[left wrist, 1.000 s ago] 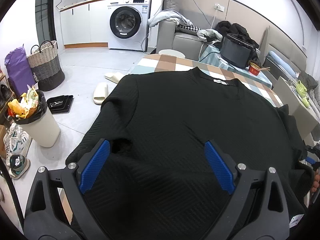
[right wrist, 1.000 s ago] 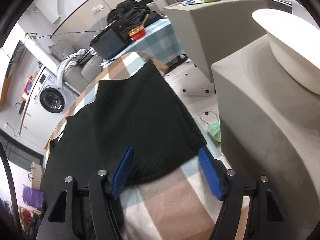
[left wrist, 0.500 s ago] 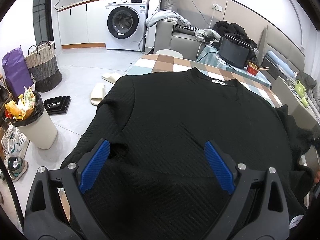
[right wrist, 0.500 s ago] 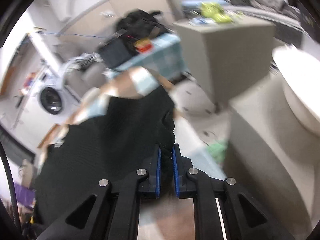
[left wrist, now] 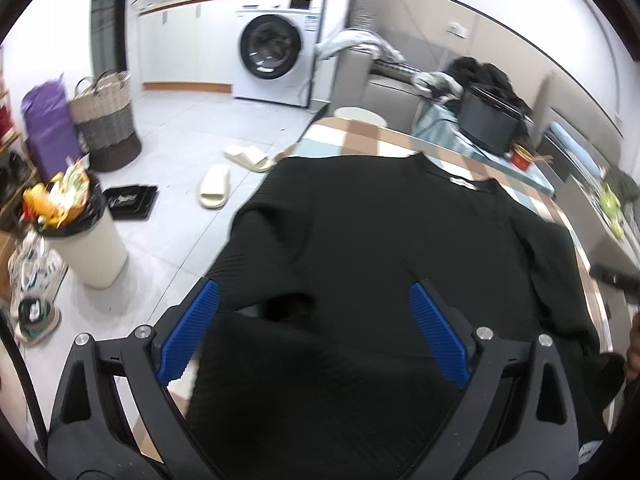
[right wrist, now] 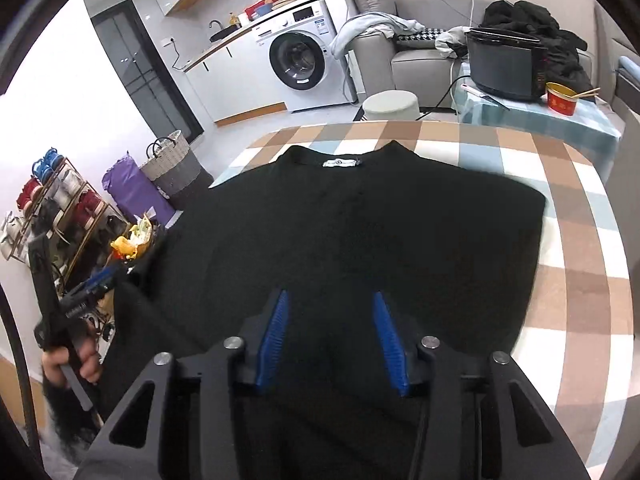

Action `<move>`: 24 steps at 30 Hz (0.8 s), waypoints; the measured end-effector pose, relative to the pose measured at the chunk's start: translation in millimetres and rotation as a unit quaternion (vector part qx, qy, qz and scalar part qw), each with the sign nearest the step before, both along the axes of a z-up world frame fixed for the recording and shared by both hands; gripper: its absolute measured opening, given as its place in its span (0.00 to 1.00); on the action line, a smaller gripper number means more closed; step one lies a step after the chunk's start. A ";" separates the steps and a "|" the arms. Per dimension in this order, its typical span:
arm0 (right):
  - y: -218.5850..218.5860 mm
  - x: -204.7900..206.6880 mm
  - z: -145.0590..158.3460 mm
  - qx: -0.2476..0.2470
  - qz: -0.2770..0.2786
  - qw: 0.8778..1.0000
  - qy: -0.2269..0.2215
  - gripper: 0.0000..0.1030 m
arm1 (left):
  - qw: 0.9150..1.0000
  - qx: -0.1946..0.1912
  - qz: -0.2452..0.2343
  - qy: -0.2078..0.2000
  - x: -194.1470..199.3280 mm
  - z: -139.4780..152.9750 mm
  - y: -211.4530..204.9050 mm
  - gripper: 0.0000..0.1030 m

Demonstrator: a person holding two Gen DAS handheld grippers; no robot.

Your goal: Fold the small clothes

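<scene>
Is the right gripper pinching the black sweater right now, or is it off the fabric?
Cannot tell. In the right wrist view the right gripper is open above the black sweater, fabric showing between its fingers, but neither view shows whether the fingertips rest on it.

We see bare checkered surface (right wrist: 568, 216) at three o'clock of the sweater (right wrist: 360, 232); stool (right wrist: 392, 106) stands beyond at twelve.

The sweater's (right wrist: 360, 240) white neck label (right wrist: 342, 163) is too small to read.
</scene>
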State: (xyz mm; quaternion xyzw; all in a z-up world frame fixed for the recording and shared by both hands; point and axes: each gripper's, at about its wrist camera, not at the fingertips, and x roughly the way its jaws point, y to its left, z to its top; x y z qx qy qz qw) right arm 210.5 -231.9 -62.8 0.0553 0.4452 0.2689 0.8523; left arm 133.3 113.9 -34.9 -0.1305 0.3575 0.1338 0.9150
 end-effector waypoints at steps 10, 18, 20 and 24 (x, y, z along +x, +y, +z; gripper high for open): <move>-22.7 22.9 -49.6 -0.055 -0.076 0.990 0.104 0.44 | 0.990 -0.077 0.117 0.026 -31.7 -28.9 93.9 0.93; -36.9 1.7 -30.4 -0.029 -0.100 0.992 0.076 0.44 | 0.943 -0.285 0.169 0.030 -55.9 -87.9 179.3 0.88; -33.6 -4.2 -24.2 -0.026 -0.102 0.992 0.074 0.44 | 0.936 -0.312 0.158 0.038 -51.5 -100.2 185.7 0.86; -38.0 -12.2 -21.8 -0.021 -0.109 0.991 0.074 0.44 | 0.920 -0.368 0.128 0.052 -38.0 -121.7 187.0 0.67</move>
